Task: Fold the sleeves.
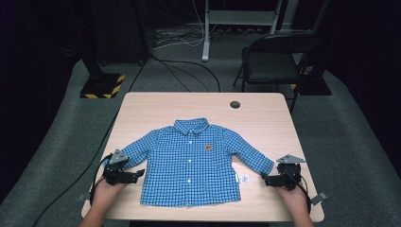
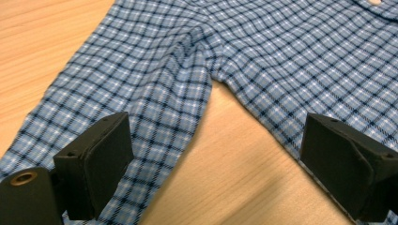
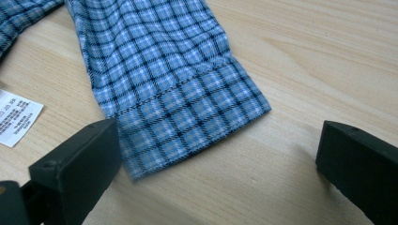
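A small blue checked shirt point(image 1: 189, 161) lies flat and buttoned on the wooden table point(image 1: 156, 106), collar at the far side, both sleeves spread out. My left gripper point(image 1: 140, 173) is open at the shirt's left sleeve end. In the left gripper view point(image 2: 216, 168) one jaw rests over the sleeve point(image 2: 155, 108) and the other over the body's edge point(image 2: 300, 70), with bare table between. My right gripper point(image 1: 265, 179) is open just short of the right cuff point(image 1: 265, 166). The right gripper view point(image 3: 220, 168) has the cuff point(image 3: 197, 117) lying between the jaws, nearer the left one.
A white care label point(image 1: 242, 178) point(image 3: 16, 117) sticks out at the shirt's right hem. A dark round cable hole point(image 1: 235, 104) sits near the table's far edge. Beyond the table stand a folding chair point(image 1: 279, 61), floor cables point(image 1: 189, 66) and a striped stand base point(image 1: 101, 86).
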The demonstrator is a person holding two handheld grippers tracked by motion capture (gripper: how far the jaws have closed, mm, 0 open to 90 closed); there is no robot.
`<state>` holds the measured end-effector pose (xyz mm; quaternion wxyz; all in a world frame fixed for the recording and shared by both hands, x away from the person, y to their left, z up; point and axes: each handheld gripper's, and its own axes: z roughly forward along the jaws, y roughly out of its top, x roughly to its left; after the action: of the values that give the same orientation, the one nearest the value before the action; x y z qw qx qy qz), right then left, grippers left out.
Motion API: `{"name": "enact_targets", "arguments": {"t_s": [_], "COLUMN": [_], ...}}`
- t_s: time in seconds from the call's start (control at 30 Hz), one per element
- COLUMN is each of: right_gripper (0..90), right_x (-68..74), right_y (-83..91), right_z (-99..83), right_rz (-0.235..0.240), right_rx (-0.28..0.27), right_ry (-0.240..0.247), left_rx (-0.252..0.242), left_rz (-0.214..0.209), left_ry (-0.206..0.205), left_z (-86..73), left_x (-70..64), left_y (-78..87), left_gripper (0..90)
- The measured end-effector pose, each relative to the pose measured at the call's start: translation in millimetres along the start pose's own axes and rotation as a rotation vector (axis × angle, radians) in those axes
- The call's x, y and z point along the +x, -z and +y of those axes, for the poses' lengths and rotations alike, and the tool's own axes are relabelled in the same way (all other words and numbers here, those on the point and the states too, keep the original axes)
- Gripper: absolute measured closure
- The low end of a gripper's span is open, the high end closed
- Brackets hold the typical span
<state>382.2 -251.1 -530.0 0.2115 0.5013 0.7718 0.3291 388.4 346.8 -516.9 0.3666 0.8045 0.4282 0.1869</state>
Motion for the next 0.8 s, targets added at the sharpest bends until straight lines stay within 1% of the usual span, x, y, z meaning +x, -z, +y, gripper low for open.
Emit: {"name": "enact_targets", "arguments": {"t_s": [0.13, 0.17, 0.37, 0.57, 0.8], "right_gripper": [0.0, 0.0, 0.0, 0.0, 0.0], "right_x": [0.0, 0.0, 0.0, 0.0, 0.0], "right_y": [0.0, 0.0, 0.0, 0.0, 0.0], "right_z": [0.0, 0.0, 0.0, 0.0, 0.0], "right_rz": [0.0, 0.0, 0.0, 0.0, 0.0], "right_rx": [0.0, 0.0, 0.0, 0.0, 0.0], "right_ry": [0.0, 0.0, 0.0, 0.0, 0.0], "left_rx": [0.001, 0.007, 0.002, 0.002, 0.006], "left_rz": [0.008, 0.011, 0.021, 0.04, 0.072], "left_ry": [0.008, 0.003, 0.02, 0.037, 0.058], "left_z": [-1.0, -1.2, -2.1, -4.1, -6.0], "left_x": [2.4, 3.2, 7.1, 13.0, 20.2], "left_y": [1.5, 2.0, 4.7, 8.2, 10.7], "left_gripper": [9.8, 10.0, 10.8, 11.4, 12.6]}}
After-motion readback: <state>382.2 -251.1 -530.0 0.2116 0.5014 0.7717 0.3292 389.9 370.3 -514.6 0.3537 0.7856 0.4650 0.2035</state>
